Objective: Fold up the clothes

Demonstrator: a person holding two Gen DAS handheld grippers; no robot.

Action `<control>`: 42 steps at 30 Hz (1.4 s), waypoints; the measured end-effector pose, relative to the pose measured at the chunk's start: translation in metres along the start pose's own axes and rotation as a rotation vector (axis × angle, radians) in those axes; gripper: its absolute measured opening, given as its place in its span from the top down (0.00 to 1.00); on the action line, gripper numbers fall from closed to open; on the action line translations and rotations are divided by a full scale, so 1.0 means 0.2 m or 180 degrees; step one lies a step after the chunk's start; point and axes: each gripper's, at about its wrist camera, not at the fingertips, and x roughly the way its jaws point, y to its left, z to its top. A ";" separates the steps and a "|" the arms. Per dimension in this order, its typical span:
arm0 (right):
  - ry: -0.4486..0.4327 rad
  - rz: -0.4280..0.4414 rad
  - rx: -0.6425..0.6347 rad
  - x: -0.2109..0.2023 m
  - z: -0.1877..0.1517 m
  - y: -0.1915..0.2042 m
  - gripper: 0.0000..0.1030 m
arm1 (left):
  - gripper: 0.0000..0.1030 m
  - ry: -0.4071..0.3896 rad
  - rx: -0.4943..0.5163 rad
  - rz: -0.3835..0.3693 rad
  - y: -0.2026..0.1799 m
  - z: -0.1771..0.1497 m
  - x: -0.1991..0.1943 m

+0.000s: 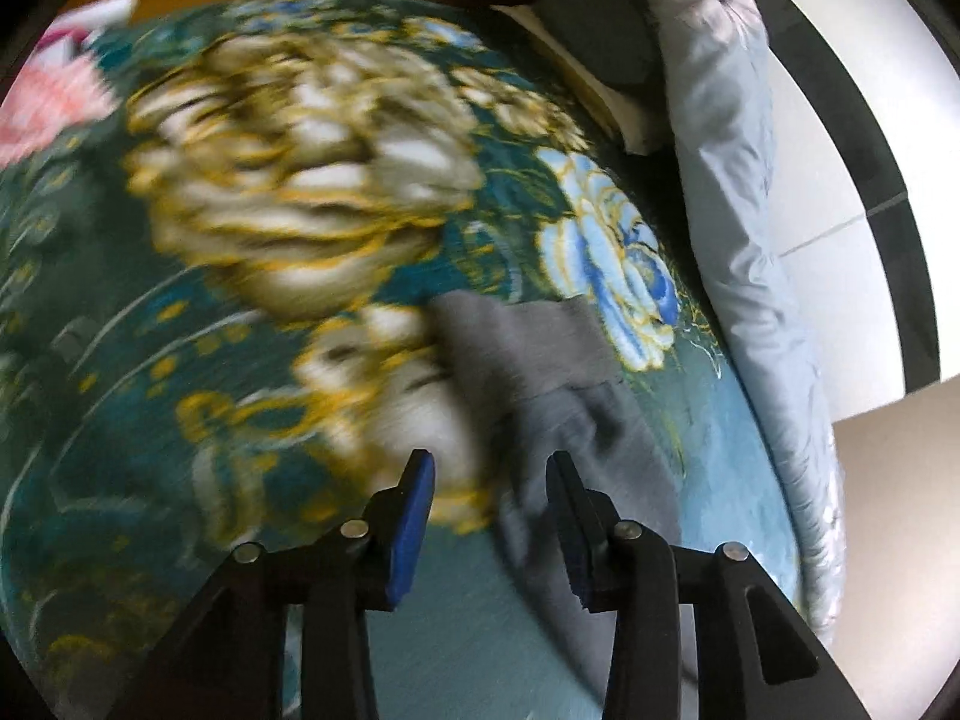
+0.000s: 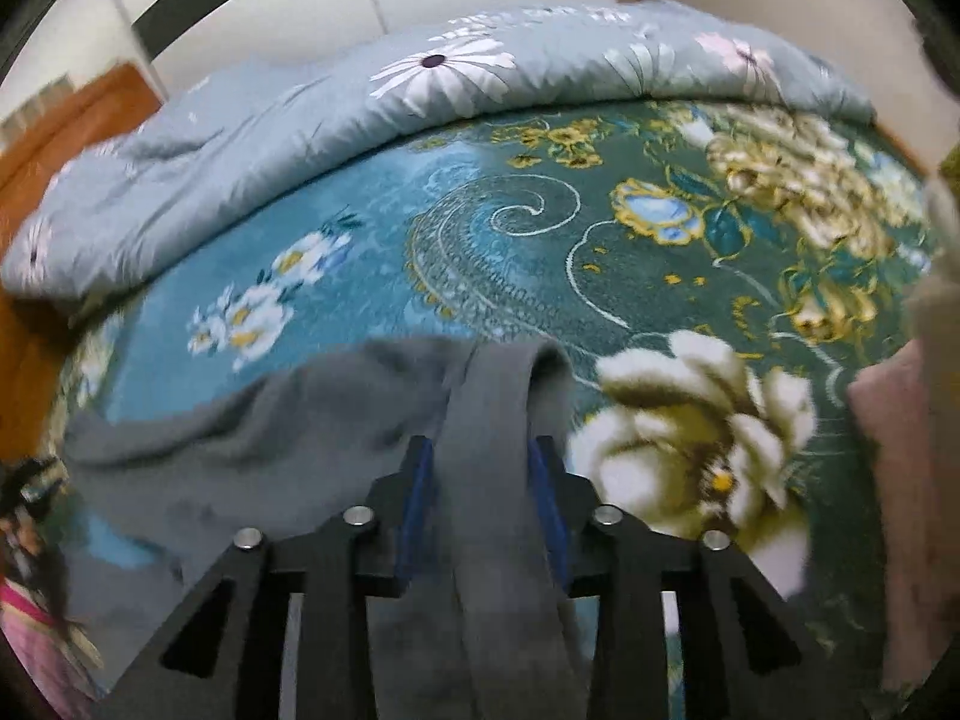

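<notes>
A grey garment lies crumpled on a teal floral blanket that covers the bed. My right gripper is shut on a bunched fold of the grey garment, which fills the space between its blue pads and hangs down toward the camera. In the left wrist view the same grey garment lies just ahead of my left gripper, which is open and empty above the blanket. That view is blurred by motion.
A pale blue duvet with daisies is heaped along the bed's far side and shows in the left wrist view. A pinkish cloth lies at the right edge. A pink item lies at the upper left.
</notes>
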 end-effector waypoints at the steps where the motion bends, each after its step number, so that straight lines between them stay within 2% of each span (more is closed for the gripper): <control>1: -0.0014 0.0009 -0.0033 -0.03 -0.03 0.01 0.62 | 0.59 0.0003 -0.0012 -0.0024 0.02 -0.02 -0.04; 3: -0.0055 0.0106 -0.0041 -0.10 -0.13 0.03 0.57 | 0.59 -0.0099 0.0047 0.0029 0.06 -0.10 -0.14; 5: -0.0064 0.0202 -0.0014 -0.15 -0.23 0.04 0.56 | 0.55 -0.0216 0.0117 0.0095 0.10 -0.18 -0.24; 7: -0.0059 0.0306 0.0056 -0.19 -0.35 0.04 0.56 | 0.46 -0.0333 0.0187 0.0161 0.14 -0.27 -0.35; 9: -0.0026 0.0384 0.0178 -0.20 -0.47 0.02 0.56 | 0.44 -0.0450 0.0258 0.0227 0.18 -0.36 -0.45; 13: -0.0004 0.0342 0.0358 -0.25 -0.67 -0.01 0.56 | 0.40 -0.0683 0.0398 0.0359 0.26 -0.53 -0.66; 16: -0.0090 0.0387 0.0497 -0.33 -0.76 -0.01 0.56 | 0.39 -0.0859 0.0503 0.0458 0.32 -0.66 -0.81; 20: -0.0136 0.0444 0.0739 -0.38 -0.87 -0.04 0.56 | 0.38 -0.0673 0.0436 0.0529 0.40 -0.73 -0.76; 24: -0.0066 0.0505 0.1028 -0.36 -0.94 -0.10 0.56 | 0.38 -0.0495 0.0332 0.0470 0.44 -0.77 -0.67; 31: -0.0057 0.0804 0.1444 -0.29 -0.99 -0.18 0.56 | 0.38 -0.0541 0.0382 0.0545 0.40 -0.79 -0.64; 35: -0.0056 0.1084 0.1615 -0.21 -0.96 -0.17 0.56 | 0.41 -0.0564 0.0458 0.0595 0.39 -0.79 -0.64; 36: -0.0055 0.1114 0.1641 -0.19 -0.95 -0.16 0.56 | 0.45 -0.0570 0.0473 0.0607 0.39 -0.79 -0.64; 38: -0.0073 0.1118 0.1680 -0.17 -0.94 -0.14 0.58 | 0.62 -0.0541 0.0443 0.0590 0.40 -0.79 -0.63; 39: -0.0089 0.1121 0.1698 -0.16 -0.94 -0.13 0.69 | 0.78 -0.0517 0.0405 0.0567 0.41 -0.78 -0.63; 40: -0.0101 0.1164 0.1713 -0.16 -0.93 -0.13 0.86 | 0.90 -0.0493 0.0367 0.0544 0.42 -0.78 -0.62; 42: -0.0147 0.1221 0.1727 -0.18 -0.92 -0.12 0.91 | 0.95 -0.0472 0.0232 0.0442 0.45 -0.77 -0.62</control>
